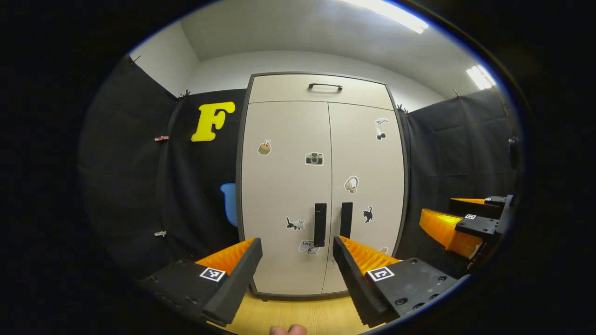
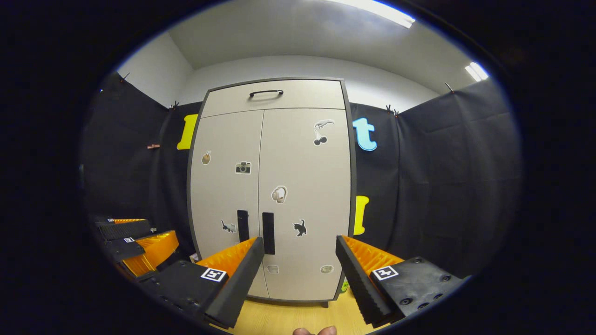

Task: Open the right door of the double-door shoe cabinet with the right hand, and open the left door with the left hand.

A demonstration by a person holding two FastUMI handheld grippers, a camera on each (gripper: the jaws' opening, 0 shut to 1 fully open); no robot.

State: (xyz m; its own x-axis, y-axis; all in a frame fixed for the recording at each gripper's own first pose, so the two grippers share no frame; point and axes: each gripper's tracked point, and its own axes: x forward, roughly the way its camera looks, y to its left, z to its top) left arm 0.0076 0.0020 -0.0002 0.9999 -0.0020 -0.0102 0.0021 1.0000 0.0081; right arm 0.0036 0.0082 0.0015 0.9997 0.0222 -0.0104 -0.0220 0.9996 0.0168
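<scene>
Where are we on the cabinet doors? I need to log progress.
Nothing is done yet: the right door and left door are both shut. In hand: both tongs, right and left, are open, short of the handles. Both doors remain to open.

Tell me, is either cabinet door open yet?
No, the left door and the right door both sit flush and closed.

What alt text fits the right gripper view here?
A closed double-door shoe cabinet stands ahead, two dark vertical handles at its centre seam. The right gripper is open and short of it; the left gripper shows at lower left.
</scene>
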